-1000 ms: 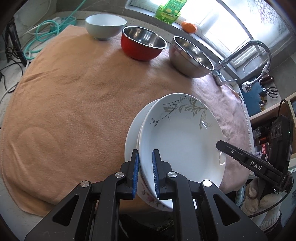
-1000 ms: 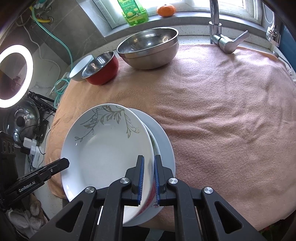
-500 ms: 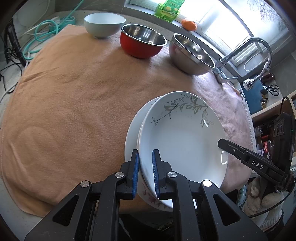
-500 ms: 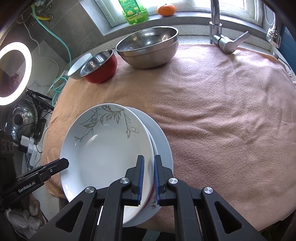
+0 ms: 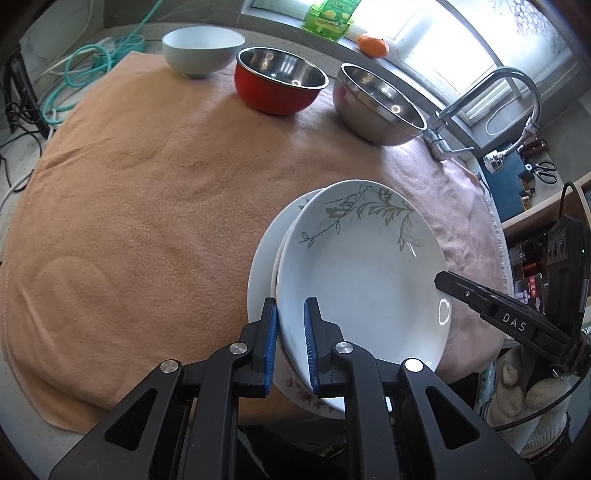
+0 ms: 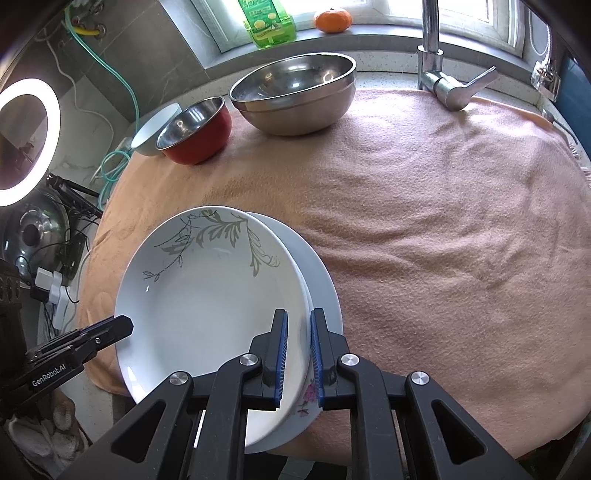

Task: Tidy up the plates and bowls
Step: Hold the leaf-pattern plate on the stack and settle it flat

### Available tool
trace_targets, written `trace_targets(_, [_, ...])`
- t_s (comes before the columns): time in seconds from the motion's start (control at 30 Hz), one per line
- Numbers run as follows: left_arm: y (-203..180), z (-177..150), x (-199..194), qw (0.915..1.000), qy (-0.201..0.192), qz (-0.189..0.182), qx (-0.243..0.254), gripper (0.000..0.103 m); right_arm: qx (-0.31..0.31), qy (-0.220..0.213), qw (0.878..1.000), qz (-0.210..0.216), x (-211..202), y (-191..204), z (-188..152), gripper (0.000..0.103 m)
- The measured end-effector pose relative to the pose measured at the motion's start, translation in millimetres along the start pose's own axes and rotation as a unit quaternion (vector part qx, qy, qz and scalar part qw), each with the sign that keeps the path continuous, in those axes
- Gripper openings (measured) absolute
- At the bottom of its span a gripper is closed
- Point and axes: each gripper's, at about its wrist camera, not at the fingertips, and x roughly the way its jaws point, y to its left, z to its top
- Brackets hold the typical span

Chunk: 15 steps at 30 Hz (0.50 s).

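Surface: orange-pink towel [image 5: 155,206] spread over it, reaching the near edge.
White bowl [image 5: 202,51]: far left of the towel, upright, first in a row of three.
Red bowl [image 5: 280,85]: just right of the white bowl, steel inside, upright.
Steel bowl [image 5: 378,105]: right end of the row, near the faucet [image 5: 491,96]; from the right wrist view it looks like two nested bowls.
Windowsill: green bottle [image 6: 267,22] and an orange [image 6: 332,19] behind the bowls.
Plate stack [image 5: 362,280]: white plates at the near edge of the towel, partly overhanging it, tilted; the top plate has a grey leaf pattern, a lower one shows pink flowers at its rim.
Left claw [image 5: 290,347]: blue pads nearly together, clamped on the stack's left rim.
Right claw [image 6: 297,356]: on the stack's right rim, with the rim between the pads; its jaws are opening slightly, a sliver of gap beside the rim on the right pad's side.
Gloved hand [image 5: 532,391]: holds the right claw's handle, seen at the left view's right edge.
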Motion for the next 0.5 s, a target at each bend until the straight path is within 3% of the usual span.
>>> trace_targets(0.5, [5.7,6.3,-20.7,0.9997,-0.022,-0.009,-0.004,0.012,0.014,-0.014,1.0,0.008,-11.0,-3.8,0.0,0.013])
